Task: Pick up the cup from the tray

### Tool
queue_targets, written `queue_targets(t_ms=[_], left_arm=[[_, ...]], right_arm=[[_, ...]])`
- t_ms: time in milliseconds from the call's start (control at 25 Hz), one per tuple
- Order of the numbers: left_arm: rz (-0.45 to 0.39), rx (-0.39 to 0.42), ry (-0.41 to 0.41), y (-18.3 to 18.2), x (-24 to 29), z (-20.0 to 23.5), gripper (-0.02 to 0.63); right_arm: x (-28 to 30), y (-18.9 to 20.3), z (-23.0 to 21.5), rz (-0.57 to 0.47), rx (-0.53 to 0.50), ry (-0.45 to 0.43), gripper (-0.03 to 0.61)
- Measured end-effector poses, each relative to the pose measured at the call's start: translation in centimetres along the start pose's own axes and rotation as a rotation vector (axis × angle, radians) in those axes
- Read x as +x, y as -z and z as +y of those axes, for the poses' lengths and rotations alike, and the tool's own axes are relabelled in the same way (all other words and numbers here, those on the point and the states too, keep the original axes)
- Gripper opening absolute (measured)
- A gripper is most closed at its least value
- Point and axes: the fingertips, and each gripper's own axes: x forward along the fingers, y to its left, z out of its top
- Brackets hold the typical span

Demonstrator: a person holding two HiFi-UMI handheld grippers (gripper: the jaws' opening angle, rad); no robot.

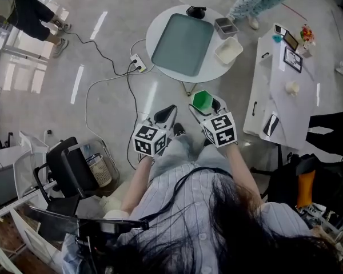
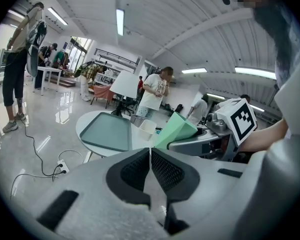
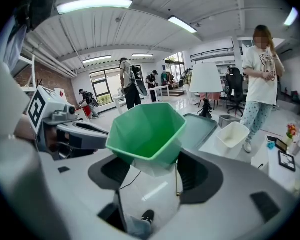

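A green faceted cup (image 1: 203, 100) is held in the air in front of the person's lap, clear of the table, with my right gripper (image 1: 204, 104) shut on its pale lower part. In the right gripper view the cup (image 3: 147, 129) stands upright and empty between the pads, mouth up. The grey-green tray (image 1: 183, 43) lies bare on the round white table (image 1: 154, 24) ahead. My left gripper (image 1: 169, 112) hangs beside the right one, its jaws (image 2: 150, 151) shut on nothing. From the left gripper view the cup (image 2: 175, 130) shows to the right.
On the table, right of the tray, sit a white bin (image 1: 228, 50), a small grey bin (image 1: 224, 25) and a black object (image 1: 196, 10). A power strip (image 1: 138, 65) and cables lie on the floor. A white desk (image 1: 280, 90) stands at right. People stand around.
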Motion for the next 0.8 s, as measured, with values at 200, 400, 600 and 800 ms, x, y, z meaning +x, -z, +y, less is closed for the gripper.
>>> queue_targets(t_ms=[200, 400, 600, 800], left_arm=[[-0.011, 0.011, -0.001, -0.5, 1.1, -1.6, 0.017], [-0.046, 0.009, -0.035, -1.3, 1.9, -3.9, 0.017], [-0.072, 0.007, -0.066, -0.7, 2.1, -7.8, 0.016], [-0.075, 0.014, -0.116, 1.5, 0.8, -10.9, 0.016]], right_arm=[[-2.0, 1.3, -0.7, 0.001, 0.010, -0.004, 0.287], [-5.0, 2.9, -1.5, 0.006, 0.004, -0.025, 0.287], [-7.9, 4.7, -2.1, 0.004, -0.009, -0.064, 0.287], [-10.2, 6.4, -1.4, 0.008, -0.037, -0.113, 0.287]])
